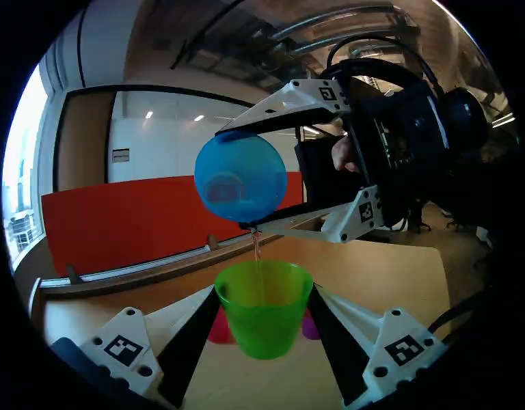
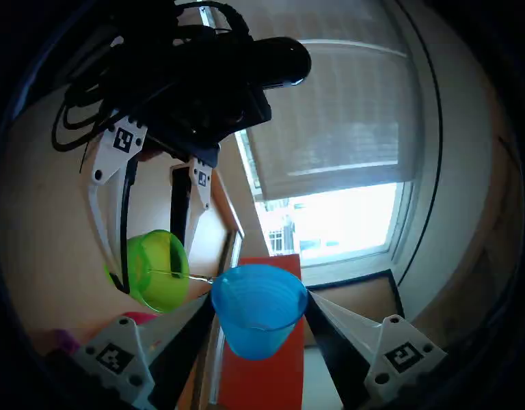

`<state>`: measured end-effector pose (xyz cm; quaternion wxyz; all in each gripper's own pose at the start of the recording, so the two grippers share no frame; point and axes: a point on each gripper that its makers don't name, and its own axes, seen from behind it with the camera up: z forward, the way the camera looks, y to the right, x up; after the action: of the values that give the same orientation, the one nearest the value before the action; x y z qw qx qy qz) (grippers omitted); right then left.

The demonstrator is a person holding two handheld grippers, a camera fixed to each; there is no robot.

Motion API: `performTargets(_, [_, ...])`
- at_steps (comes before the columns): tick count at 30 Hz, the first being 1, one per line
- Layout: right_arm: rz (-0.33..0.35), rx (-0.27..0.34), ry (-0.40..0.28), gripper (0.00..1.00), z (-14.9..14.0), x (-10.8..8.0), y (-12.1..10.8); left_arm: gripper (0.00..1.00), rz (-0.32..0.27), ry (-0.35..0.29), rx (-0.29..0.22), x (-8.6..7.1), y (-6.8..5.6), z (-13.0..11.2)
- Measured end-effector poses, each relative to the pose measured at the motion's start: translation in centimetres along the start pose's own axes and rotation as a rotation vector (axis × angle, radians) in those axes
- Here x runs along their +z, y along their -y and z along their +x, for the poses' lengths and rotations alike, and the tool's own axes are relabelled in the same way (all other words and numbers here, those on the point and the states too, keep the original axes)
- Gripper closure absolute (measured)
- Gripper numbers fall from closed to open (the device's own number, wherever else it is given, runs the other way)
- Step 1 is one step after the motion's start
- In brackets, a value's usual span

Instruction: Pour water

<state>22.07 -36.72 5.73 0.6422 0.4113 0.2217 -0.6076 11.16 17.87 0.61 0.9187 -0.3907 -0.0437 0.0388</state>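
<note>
Entry: pour water, mid-pour.

- Left gripper (image 1: 264, 302): jaws part-way closed, both fingers pressing on the sides of the green cup (image 1: 264, 328). The cup was upright and held above the wooden table (image 1: 385, 273).
- Right gripper (image 2: 259, 301): jaws closed to about the same width, both fingers pressing on the blue cup (image 2: 257, 331). In the left gripper view the blue cup sat above the green one, tipped steeply over with its mouth turned toward the camera.
- Water: a thin stream (image 1: 256, 247) fell from the lower lip of the blue cup into the mouth of the green cup. In the right gripper view the same thread crossed between the two rims. No splash or puddle was visible on the table.
- Surroundings: a pink thing (image 1: 220, 329) and a purple thing (image 1: 309, 325) on the table just behind the green cup, mostly hidden. A red panel (image 1: 126, 219) stood along the far edge, and a bright window (image 2: 338, 219) beyond.

Progress (judged): both cups were grasped and lined up, and the transfer was under way. The thin stream and steep tilt suggested the blue cup was nearly empty, but the level in either cup could not be read. Left to do: drain the last water, right the blue cup and set both down.
</note>
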Motion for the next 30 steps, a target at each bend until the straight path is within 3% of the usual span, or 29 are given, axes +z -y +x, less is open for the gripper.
performTargets(30, [-0.017, -0.046, 0.008, 0.07, -0.16, -0.19, -0.47, 0.13, 0.004, -0.003, 0.003, -0.19, 0.28, 0.04])
